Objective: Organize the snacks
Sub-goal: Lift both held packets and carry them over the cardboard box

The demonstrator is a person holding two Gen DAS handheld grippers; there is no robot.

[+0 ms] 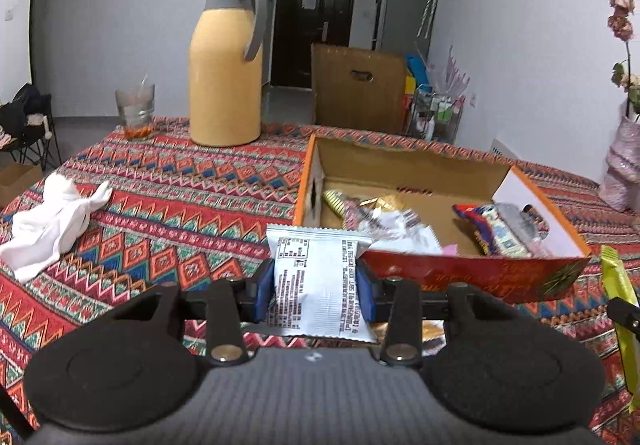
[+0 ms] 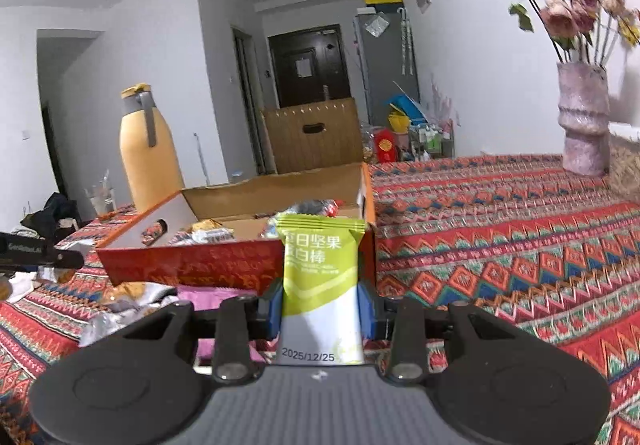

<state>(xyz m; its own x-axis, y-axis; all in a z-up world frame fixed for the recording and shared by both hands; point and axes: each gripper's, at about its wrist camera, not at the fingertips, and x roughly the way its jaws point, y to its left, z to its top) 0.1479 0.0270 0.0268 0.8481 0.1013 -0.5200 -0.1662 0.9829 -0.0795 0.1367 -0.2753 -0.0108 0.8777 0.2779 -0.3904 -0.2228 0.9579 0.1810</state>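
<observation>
Now a white printed snack packet is clamped by left gripper; a green-white nut bar wrapper is clamped by right gripper, near the open orange cardboard box.

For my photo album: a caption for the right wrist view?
Right gripper holds a green snack bar before the open box.

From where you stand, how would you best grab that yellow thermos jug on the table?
Grip the grey handle of the yellow thermos jug, coming level from its right side in the left wrist view. The body looks too wide for two fingers; the handle stands off it as a narrow upright loop. Both grippers hold snack packets now, so one must be emptied first.
</observation>
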